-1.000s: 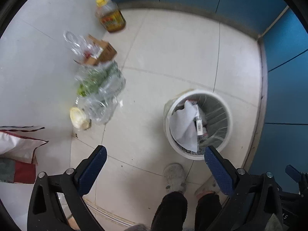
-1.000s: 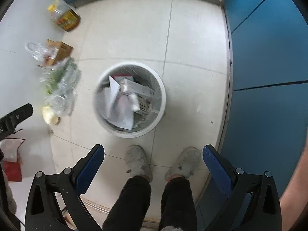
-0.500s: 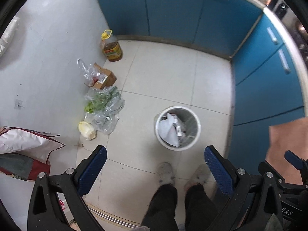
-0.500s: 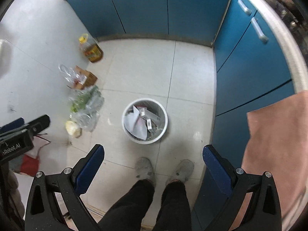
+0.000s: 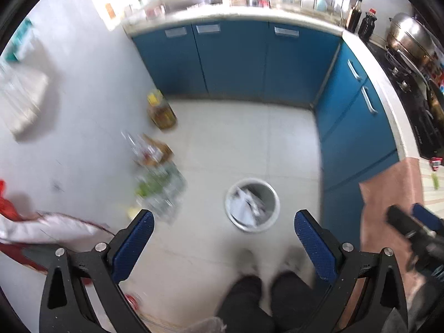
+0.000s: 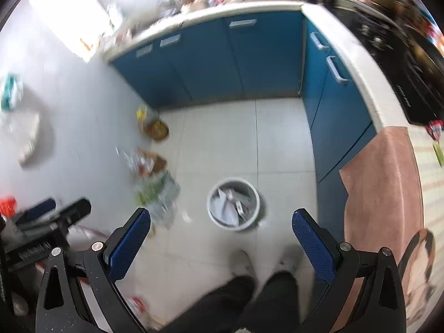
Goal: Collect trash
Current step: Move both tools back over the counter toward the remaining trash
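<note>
White bin (image 5: 252, 204): sitting floor-level, holding paper.
Left gripper (image 5: 222, 245): fingers spreading, empty.
Right gripper (image 6: 222, 244): fingers spreading, empty.
Advice: approaching the next trash slowly, jaws wide.

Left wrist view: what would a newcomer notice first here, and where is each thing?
The eye goes first to the blue cabinets wrapping the far and right sides of the pale floor. Next comes the round white trash bin with paper inside, on the floor near the middle. Left of it, clear plastic bags lie along the wall.
</note>
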### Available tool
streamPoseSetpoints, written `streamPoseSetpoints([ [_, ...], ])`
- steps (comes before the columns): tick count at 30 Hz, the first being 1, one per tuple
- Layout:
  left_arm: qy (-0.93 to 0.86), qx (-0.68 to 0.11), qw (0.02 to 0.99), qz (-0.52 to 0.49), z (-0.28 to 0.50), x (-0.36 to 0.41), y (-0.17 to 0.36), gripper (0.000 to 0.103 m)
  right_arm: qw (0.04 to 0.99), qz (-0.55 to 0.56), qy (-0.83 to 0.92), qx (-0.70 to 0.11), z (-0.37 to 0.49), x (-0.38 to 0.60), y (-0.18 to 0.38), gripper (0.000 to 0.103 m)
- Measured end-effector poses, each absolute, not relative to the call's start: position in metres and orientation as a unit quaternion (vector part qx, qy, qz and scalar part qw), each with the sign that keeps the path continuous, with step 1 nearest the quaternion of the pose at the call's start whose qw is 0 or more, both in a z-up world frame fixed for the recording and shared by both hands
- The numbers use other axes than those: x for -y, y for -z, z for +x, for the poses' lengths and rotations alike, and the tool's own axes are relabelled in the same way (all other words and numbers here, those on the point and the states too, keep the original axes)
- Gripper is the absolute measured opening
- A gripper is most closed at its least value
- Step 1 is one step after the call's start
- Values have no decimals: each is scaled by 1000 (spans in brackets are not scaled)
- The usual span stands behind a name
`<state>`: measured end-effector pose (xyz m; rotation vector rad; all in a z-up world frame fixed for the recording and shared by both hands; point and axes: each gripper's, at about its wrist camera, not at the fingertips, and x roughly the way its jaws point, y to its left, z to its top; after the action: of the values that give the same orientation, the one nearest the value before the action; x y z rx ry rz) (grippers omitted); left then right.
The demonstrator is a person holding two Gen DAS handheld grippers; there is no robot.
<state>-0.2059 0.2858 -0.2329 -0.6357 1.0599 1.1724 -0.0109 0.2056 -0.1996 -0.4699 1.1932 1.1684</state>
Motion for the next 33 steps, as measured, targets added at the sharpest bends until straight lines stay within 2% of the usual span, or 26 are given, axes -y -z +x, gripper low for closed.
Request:
streamPoseSetpoints([
  [9, -510, -430, 709, -228, -130, -283, 202, 103, 720, -55, -445, -530, 88, -144, 161, 103],
  [14, -438, -449, 747, -219, -32, -272, 192, 103, 758, 1, -356, -546, 171, -75, 160, 103],
  [19, -338, -490, 783, -181, 95, -229, 196, 103, 778, 38, -265, -569, 267, 0, 179, 103],
  [22, -270, -531, 783, -181, 175, -199, 214, 103, 793, 58, -198, -573, 327, 57, 193, 103],
  [28, -169, -602, 733, -267, 316, -155, 275, 103, 807, 90, -88, -577, 425, 144, 237, 103],
  [30, -149, -616, 708, -312, 355, -150, 300, 98, 806, 101, -51, -581, 456, 168, 259, 103],
  [32, -146, -629, 681, -345, 386, -148, 324, 82, 798, 114, -25, -592, 480, 187, 281, 103],
  [33, -145, -632, 671, -360, 394, -148, 334, 81, 794, 117, -17, -596, 486, 192, 289, 103],
])
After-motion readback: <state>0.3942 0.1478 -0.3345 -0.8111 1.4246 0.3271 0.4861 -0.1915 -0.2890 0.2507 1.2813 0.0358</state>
